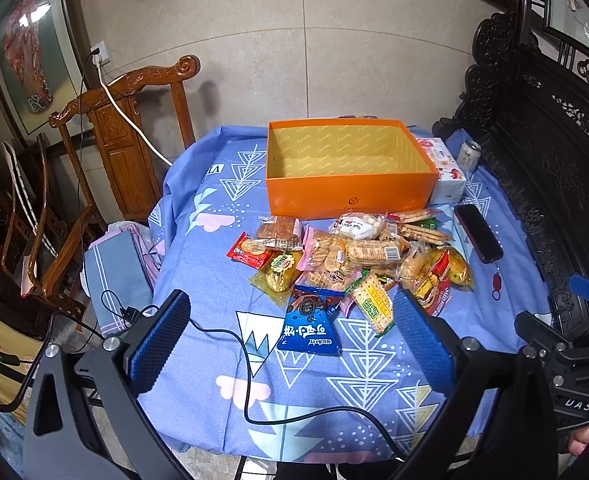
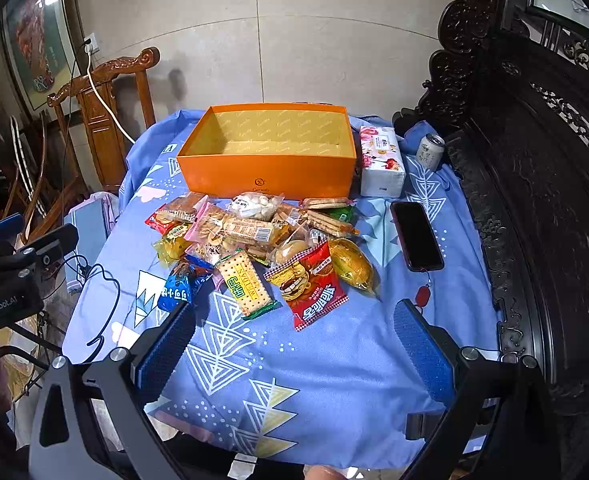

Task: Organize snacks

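Both ur grippers, left gripper (image 1: 290,344) & right gripper (image 2: 294,340), hang wide open, holding nothing. Snack pile (image 2: 254,240) sits just in front of the empty orange box (image 2: 266,160). Risk imo: slippery wrappers overlap, so u'll pinch two pkts or knock the phone (image 2: 416,236) beside them.

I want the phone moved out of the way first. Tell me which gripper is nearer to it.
Right. The right gripper hovers open with the phone just ahead, right of centre. The left gripper sits further left, facing the blue snack packet.

Snack packets (image 1: 350,256) heaped before orange box (image 1: 346,200) (empty)
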Motion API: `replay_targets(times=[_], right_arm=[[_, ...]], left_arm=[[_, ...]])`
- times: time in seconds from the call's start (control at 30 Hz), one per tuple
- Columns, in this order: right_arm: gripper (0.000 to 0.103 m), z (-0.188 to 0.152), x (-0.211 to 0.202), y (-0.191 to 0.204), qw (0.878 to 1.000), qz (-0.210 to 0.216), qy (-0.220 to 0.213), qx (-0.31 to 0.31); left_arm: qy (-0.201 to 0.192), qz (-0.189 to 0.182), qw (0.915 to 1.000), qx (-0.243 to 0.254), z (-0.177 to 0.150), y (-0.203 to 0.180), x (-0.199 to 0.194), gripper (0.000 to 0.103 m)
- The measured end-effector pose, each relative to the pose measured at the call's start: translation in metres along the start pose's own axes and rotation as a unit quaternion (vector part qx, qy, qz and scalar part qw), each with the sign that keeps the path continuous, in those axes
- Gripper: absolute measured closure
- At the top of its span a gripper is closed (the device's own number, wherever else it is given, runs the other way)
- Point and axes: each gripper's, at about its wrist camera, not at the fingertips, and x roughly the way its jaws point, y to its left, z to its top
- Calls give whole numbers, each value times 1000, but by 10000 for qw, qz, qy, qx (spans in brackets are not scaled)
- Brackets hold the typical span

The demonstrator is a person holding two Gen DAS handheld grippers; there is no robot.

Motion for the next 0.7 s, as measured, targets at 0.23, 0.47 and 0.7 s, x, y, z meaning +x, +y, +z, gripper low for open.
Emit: replay_targets(times=[0.23,0.47,0.7], right_arm=[[3,1,1,0,10000,-1,10,2],[3,2,2,-1,10000,1,19,3],[3,4,6,-1,10000,-12,29,8]], left_arm=[[5,2,10000,7,0,0,0,4],[8,4,10000,6,0,0,0,4],[14,-4,10000,17,-2,-1,5,4]])
